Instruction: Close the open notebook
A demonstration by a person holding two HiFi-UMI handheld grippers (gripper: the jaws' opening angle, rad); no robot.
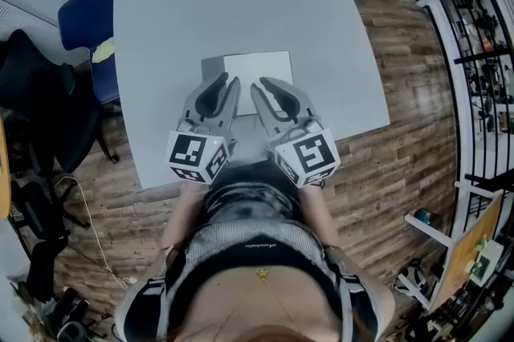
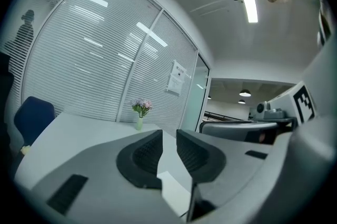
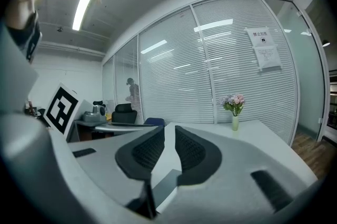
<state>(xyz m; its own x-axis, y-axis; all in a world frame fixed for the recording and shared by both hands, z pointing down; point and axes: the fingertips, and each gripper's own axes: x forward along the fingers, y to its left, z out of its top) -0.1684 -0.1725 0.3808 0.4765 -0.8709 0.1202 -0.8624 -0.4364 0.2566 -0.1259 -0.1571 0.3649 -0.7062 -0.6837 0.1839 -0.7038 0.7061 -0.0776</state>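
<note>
Tongs first, from the head view: your left tongs (image 1: 227, 83) and right tongs (image 1: 265, 85) sit side by side, tips angled toward each other, over the near edge of the open notebook (image 1: 257, 69). It lies flat on the desk (image 1: 161, 27), just ahead of and under both tips. Neither pair holds anything. Because the tips crowd the same spot, they may knock together. They may also shove the whole notebook away from you across the smooth desk instead of lifting a leaf.

In the left gripper view, the jaws stand a narrow slit apart with only air between them, and a white page (image 2: 174, 191) lies just below. A gap this narrow can ride over the page edge and miss it. It can also nip one thin sheet, which would crease or tear as you swing it over.

In the right gripper view, these jaws are likewise barely parted and empty. Below them runs a grey strip (image 3: 162, 186); whether it is cover or shadow, you cannot tell. Pressing down there would pin the book while the other tongs pull. The vase of flowers (image 3: 235, 112) stands well beyond the tips, so it is only at risk if the notebook slides far.
</note>
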